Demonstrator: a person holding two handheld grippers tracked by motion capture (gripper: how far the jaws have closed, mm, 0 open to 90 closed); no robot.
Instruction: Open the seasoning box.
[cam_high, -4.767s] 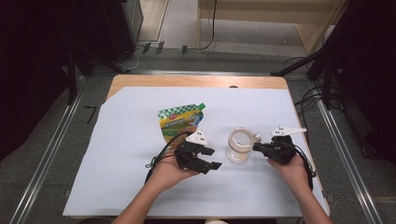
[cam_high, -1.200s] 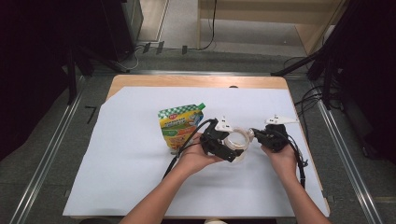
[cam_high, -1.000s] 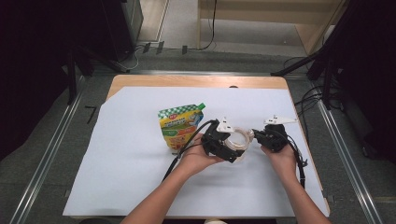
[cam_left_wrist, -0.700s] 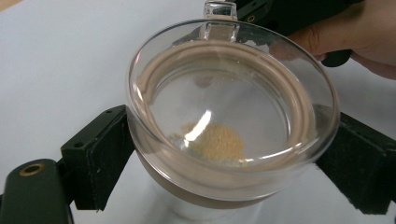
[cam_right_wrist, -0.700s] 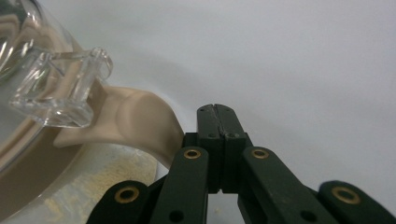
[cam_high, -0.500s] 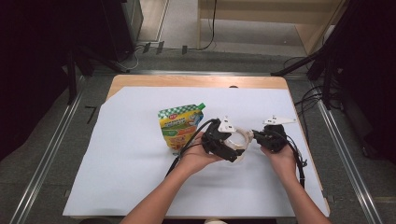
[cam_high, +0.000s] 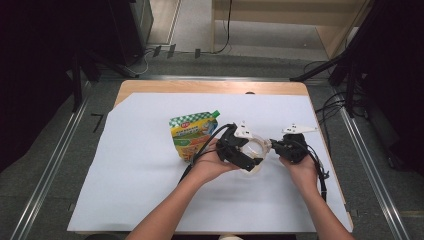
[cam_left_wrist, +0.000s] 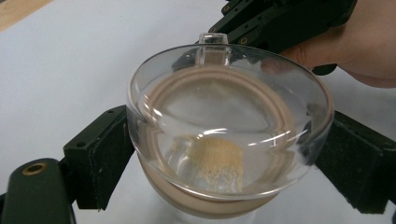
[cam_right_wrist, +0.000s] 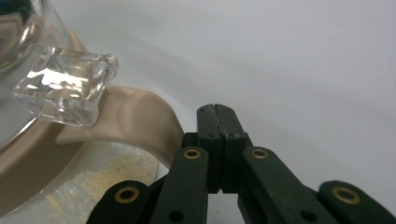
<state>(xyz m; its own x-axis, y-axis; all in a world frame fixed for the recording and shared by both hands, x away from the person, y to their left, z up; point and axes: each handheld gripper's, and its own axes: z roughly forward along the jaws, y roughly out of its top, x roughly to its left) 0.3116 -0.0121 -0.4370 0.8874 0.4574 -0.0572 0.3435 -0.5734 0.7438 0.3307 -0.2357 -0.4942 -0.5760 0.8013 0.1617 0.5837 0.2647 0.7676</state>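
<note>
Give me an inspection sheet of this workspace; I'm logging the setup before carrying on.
Surface: table under a white sheet.
Job's things: clear jar with a beige seal and clear lid tab; pouch lying flat left of it.
Clutter: nothing seen.
Grippers: left tool clamps the jar's sides; right tool shut, empty, beside the tab.
Cables: one trails from each tool.
Surroundings: grey floor, floor cables, wooden furniture behind.

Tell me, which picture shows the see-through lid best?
The left gripper view: the clear lid fills it, sitting between the left gripper jaws. The right gripper view catches its tab; the high view shows it small and partly hidden.
</note>
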